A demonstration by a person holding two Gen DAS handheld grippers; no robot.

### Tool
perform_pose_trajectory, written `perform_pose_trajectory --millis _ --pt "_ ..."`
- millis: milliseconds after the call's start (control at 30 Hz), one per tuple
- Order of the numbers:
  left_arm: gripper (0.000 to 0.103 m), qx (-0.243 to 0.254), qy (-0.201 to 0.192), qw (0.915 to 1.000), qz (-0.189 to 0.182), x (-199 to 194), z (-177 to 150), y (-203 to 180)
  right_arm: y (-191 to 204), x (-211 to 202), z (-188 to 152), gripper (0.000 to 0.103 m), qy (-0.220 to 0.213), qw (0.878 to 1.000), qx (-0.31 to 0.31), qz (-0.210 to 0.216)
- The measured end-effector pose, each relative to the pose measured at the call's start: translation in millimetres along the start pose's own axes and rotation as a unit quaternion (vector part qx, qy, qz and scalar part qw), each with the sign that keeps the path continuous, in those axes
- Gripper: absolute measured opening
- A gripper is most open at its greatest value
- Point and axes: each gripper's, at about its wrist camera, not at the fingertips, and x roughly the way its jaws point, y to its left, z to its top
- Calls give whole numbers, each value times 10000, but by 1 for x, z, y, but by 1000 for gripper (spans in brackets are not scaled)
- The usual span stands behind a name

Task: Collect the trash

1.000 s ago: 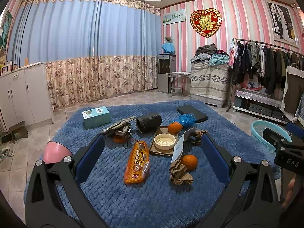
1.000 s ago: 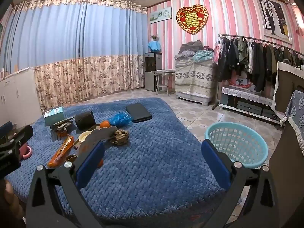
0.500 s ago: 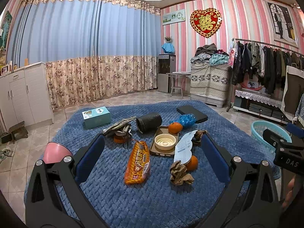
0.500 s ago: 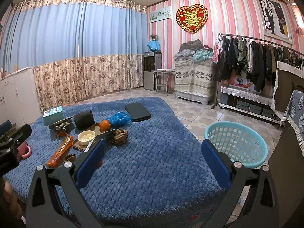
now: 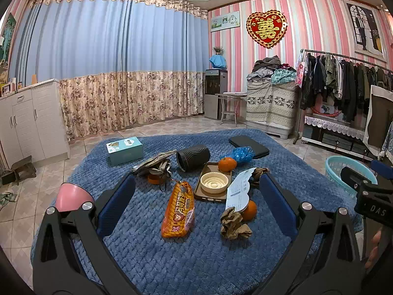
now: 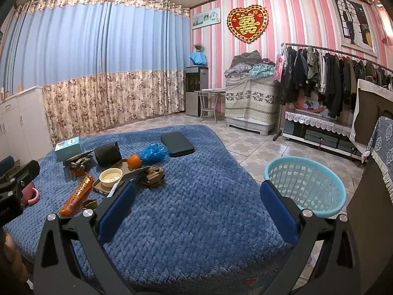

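I held my left claw (image 5: 194, 200) and right claw (image 6: 195, 205) open and empty; a crumpled brown paper wad (image 5: 233, 223) lay near, the turquoise plastic basket (image 6: 305, 186) waiting far right.

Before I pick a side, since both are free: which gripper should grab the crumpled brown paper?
Left. The crumpled brown paper lies between the left gripper's open fingers; the right gripper faces bare blanket.

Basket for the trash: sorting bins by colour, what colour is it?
Light turquoise basket, clearest in right wrist view.
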Motion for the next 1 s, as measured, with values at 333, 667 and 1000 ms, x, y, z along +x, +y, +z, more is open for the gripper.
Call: perform_pose_trajectory --millis 333,667,1000 --pt "98 -8 7 10000 -9 0 0 0 0 1 -2 99 0 10000 -10 -19" --pt "98 -4 -1 10000 -3 0 0 1 -2 2 -2 99 4 10000 -21 -22" --pt "98 -65 61 9999 58 5 -5 12 -2 2 -4 99 27 10000 -2 -14"
